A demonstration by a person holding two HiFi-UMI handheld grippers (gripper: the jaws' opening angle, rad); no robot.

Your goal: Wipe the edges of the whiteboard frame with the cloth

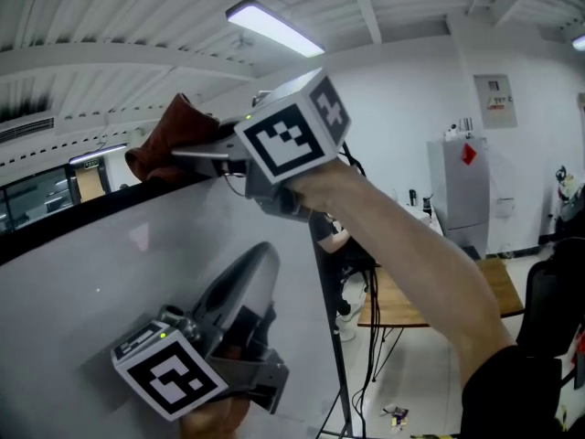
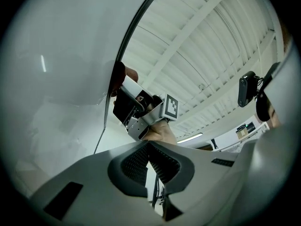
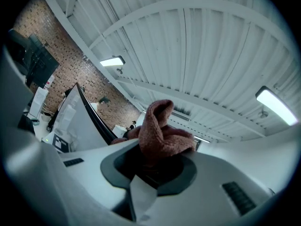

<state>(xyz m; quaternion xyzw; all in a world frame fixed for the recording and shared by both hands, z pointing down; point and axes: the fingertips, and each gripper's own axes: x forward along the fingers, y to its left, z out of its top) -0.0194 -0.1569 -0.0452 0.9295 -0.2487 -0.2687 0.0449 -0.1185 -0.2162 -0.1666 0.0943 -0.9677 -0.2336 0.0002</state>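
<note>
The whiteboard point(image 1: 101, 282) leans at the left, with a black frame point(image 1: 91, 205) along its top edge and down its right side. A reddish-brown cloth point(image 1: 171, 138) rests bunched on the top frame edge near the upper right corner, and my right gripper point(image 1: 189, 158) is shut on it. In the right gripper view the cloth point(image 3: 162, 130) bulges up out of the right gripper point(image 3: 155, 158), with the frame point(image 3: 94, 117) beyond. Lower down, my left gripper point(image 1: 260, 256) is shut with nothing in it, its tips up against the board face. In its own view the left gripper point(image 2: 148, 145) points at the frame point(image 2: 134, 27).
A wooden table point(image 1: 407, 302) with dangling cables stands right of the board. Behind it is a grey cabinet point(image 1: 462, 195). A black chair point(image 1: 553, 305) sits at the far right edge. A ceiling light point(image 1: 274, 27) hangs overhead.
</note>
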